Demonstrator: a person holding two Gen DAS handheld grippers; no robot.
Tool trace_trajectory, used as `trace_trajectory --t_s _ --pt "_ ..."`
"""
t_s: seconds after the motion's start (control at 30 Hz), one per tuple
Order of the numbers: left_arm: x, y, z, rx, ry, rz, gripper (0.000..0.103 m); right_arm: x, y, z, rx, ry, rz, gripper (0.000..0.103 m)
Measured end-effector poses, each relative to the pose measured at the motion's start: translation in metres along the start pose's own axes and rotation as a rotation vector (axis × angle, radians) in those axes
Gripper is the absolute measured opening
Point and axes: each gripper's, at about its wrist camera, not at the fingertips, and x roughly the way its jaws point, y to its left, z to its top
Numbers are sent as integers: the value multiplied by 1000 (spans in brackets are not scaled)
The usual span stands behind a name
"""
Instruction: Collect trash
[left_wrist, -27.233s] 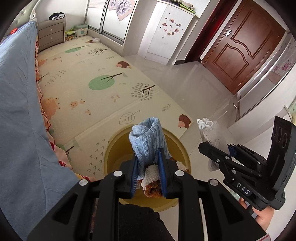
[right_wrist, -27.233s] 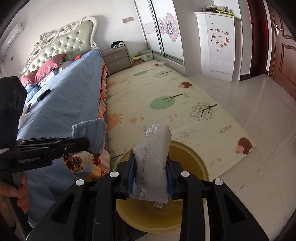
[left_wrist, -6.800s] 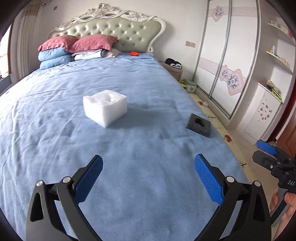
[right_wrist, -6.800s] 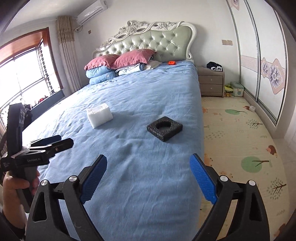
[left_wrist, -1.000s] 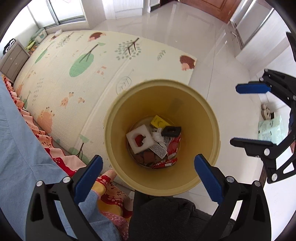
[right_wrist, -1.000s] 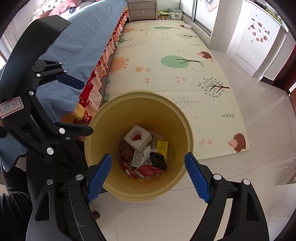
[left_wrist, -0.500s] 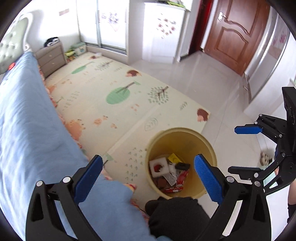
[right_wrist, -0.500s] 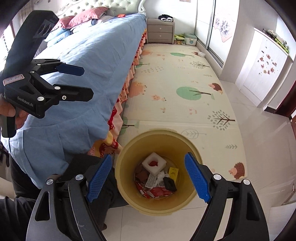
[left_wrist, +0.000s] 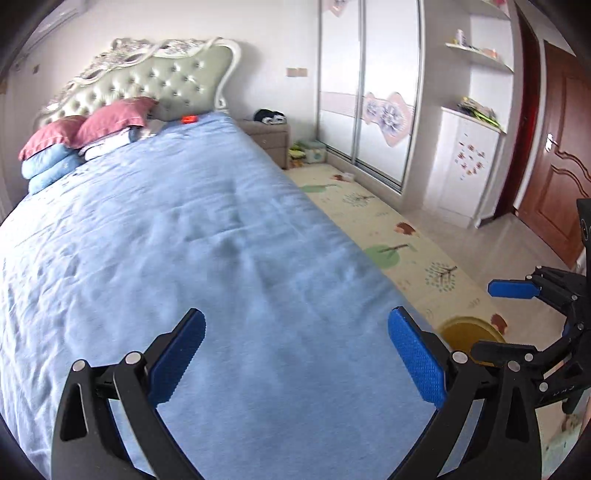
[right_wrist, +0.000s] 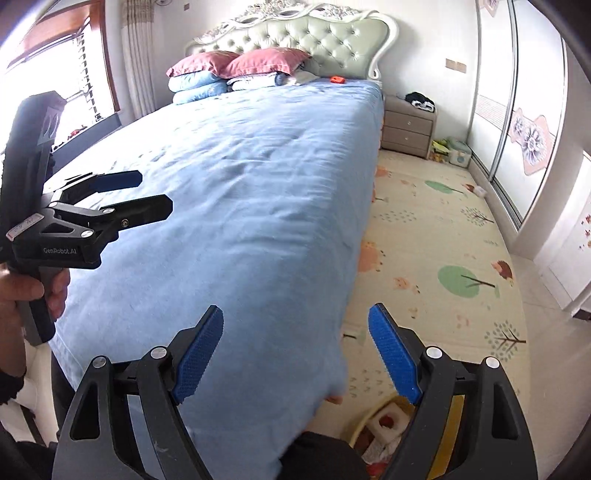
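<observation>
Both tongs stand spread wide and hold nothing. The left gripper (left_wrist: 295, 354) points up the blue bed (left_wrist: 184, 236), above its sheet. The right gripper (right_wrist: 295, 354) hangs over the bed's foot corner, by the play mat (right_wrist: 436, 266). The yellow bin (right_wrist: 448, 435) sits on the floor at that corner, below the right gripper's right finger; white foam (right_wrist: 386, 421) and other trash lie inside it. In the left view its rim (left_wrist: 469, 332) shows just beyond the left gripper's right finger.
</observation>
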Motion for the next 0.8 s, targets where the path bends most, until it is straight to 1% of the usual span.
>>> trace_trajectory --t_s 0.07,0.13,0.23,0.4,0.47,0.57,0.7,0.8 --pt "-10 26 -3 -42 -40 59 99 14 20 13 -9 -20 17 78" --pt "-19 50 -6 -83 -71 103 99 24 41 24 -13 -41 35 78" --pt "-31 80 -12 -137 -98 152 99 37 62 41 -11 -60 53 79" --pt "-45 115 -18 -197 -128 222 99 51 89 61 -16 -80 81 78" --pt "-50 126 -21 -216 -139 242 99 55 98 66 -18 -89 82 78" --pt "-57 140 -24 -229 -158 294 99 58 107 73 -9 -102 81 79" --pt "-62 150 -25 -246 -180 306 99 60 113 81 17 -131 62 81" --pt "-64 152 -25 -239 -198 330 99 62 116 84 48 -142 31 82"
